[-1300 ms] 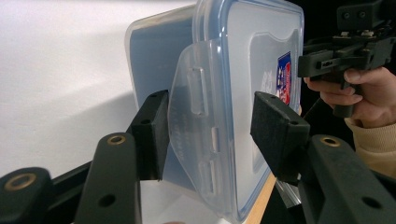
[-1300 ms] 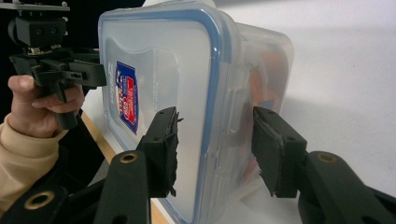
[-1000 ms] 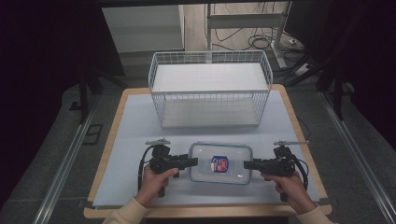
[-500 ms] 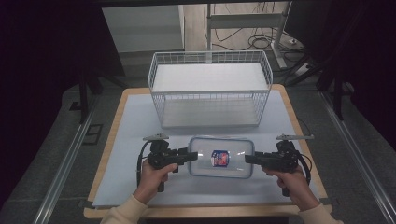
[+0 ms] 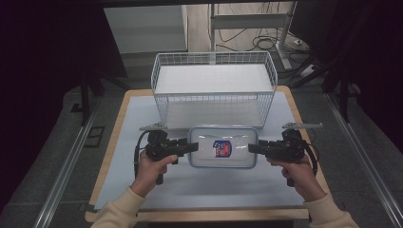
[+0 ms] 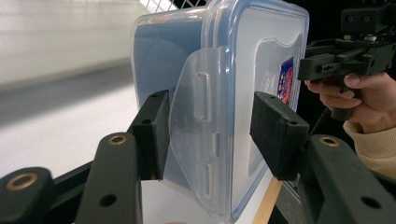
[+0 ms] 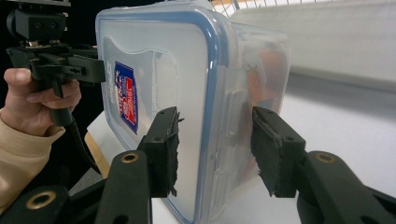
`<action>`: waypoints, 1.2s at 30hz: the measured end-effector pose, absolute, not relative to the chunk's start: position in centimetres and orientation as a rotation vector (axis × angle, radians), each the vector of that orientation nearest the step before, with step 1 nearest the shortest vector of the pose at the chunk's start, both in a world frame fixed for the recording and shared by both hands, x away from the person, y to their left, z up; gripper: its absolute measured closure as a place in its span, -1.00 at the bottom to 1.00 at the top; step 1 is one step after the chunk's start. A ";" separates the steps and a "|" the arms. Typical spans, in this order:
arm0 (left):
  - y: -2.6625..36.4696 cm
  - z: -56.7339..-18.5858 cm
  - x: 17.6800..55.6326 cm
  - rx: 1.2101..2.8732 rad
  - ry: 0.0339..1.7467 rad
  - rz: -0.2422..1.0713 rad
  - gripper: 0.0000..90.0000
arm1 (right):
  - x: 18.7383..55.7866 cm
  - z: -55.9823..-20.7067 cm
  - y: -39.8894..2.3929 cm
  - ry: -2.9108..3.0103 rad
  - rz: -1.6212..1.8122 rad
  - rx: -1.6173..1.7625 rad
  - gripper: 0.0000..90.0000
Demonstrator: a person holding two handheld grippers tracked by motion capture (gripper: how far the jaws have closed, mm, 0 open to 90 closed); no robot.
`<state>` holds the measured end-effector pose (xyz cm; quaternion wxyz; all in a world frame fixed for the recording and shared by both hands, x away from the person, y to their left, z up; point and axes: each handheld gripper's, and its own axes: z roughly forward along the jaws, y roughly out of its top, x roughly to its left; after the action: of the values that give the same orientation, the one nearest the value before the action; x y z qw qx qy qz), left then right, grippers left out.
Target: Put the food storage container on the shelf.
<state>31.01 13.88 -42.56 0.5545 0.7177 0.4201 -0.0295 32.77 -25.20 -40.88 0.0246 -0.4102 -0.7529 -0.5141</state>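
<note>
Gripping the box (image 5: 223, 147) by its end latches, left gripper (image 5: 192, 147) and right gripper (image 5: 253, 147) hold it before the basket (image 5: 214, 90); rigid, smooth plastic, probably light and slippery.

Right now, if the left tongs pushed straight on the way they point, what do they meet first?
The clear lidded container itself: the left tongs already clamp its short end. Beyond it, in line, sit the right tongs on the opposite end.
</note>
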 end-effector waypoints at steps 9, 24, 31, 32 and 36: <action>13.8 -39.9 31.8 1.697 0.954 -0.022 0.09 | 33.5 -38.5 -25.3 -2.347 -1.651 -1.240 0.18; 14.3 -37.9 33.0 1.675 0.941 0.001 0.09 | 34.9 -36.0 -24.9 -2.380 -1.685 -1.205 0.18; 14.5 -36.7 33.9 1.671 0.938 0.012 0.09 | 36.0 -34.9 -24.7 -2.391 -1.695 -1.187 0.18; 14.5 -36.6 34.0 1.671 0.935 0.013 0.09 | 36.3 -34.4 -24.6 -2.400 -1.701 -1.178 0.18; 14.7 -35.8 34.5 1.663 0.931 0.020 0.09 | 36.8 -33.7 -24.4 -2.410 -1.707 -1.168 0.18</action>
<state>34.51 14.67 -35.77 0.5792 0.7112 0.3983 0.0084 36.79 -24.43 -33.66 -0.0170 -0.3677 -0.7588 -0.5374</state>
